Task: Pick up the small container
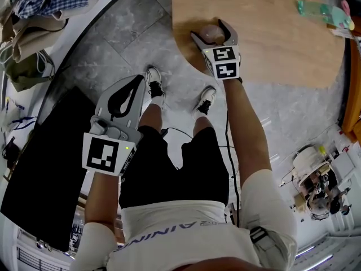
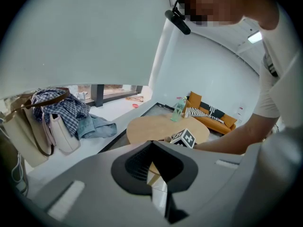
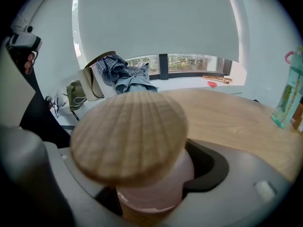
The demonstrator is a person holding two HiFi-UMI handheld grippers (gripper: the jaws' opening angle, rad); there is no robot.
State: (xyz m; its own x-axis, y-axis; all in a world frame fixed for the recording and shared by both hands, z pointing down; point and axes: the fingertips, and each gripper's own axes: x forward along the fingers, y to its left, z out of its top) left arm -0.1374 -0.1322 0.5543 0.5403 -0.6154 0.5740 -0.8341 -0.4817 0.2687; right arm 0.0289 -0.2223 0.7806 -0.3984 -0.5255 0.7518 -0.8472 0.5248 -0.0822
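Observation:
The small container [image 1: 210, 34] is a pale pink jar [image 3: 156, 190] with a round, ribbed wooden lid [image 3: 128, 136]. It stands at the near left edge of a round wooden table [image 1: 271, 38]. My right gripper [image 1: 211, 29] reaches over that edge, one jaw on each side of the jar. In the right gripper view the jar fills the gap, and both dark pads [image 3: 208, 167] touch its sides. My left gripper [image 1: 140, 79] hangs low at the left, away from the table. Its jaws are shut tip to tip on nothing [image 2: 151, 143].
A green water bottle [image 1: 324, 11] [image 3: 289, 93] lies at the table's far right. Bags and checked clothing [image 1: 28, 33] are piled on a ledge at the far left. A black mat [image 1: 45, 168] covers the floor at the left. The person's shoes [image 1: 153, 83] stand before the table.

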